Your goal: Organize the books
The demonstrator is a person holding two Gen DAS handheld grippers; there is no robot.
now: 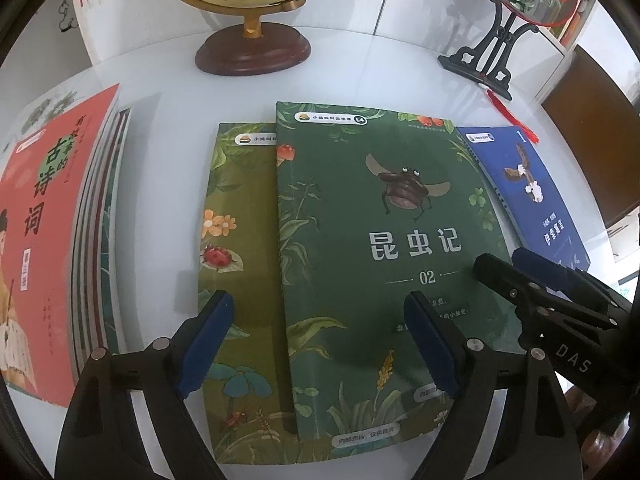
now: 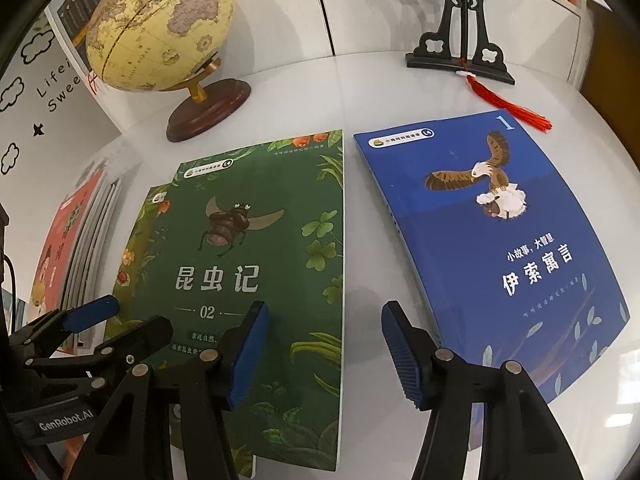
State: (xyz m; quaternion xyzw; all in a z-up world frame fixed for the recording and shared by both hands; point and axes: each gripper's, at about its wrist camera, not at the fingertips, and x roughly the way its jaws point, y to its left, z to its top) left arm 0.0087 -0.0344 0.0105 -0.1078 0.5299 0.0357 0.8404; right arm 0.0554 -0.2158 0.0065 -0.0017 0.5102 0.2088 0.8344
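Observation:
A dark green beetle book (image 1: pixel 384 240) (image 2: pixel 256 264) lies on the white table, overlapping a lighter green ladybird book (image 1: pixel 240 248) (image 2: pixel 132 256) on its left. A blue eagle book (image 1: pixel 532 192) (image 2: pixel 500 248) lies to its right. A stack topped by a red book (image 1: pixel 44 224) (image 2: pixel 60 240) lies far left. My left gripper (image 1: pixel 320 340) is open and empty, hovering over the green books' near part. My right gripper (image 2: pixel 324 344) is open and empty above the gap between the beetle book and the blue book; it also shows in the left wrist view (image 1: pixel 512 264).
A globe on a wooden base (image 1: pixel 252 48) (image 2: pixel 208 108) stands at the back. A black ornament stand (image 1: pixel 484 60) (image 2: pixel 460 56) with a red tassel (image 2: pixel 508 108) stands at the back right. Bookshelves line the back wall.

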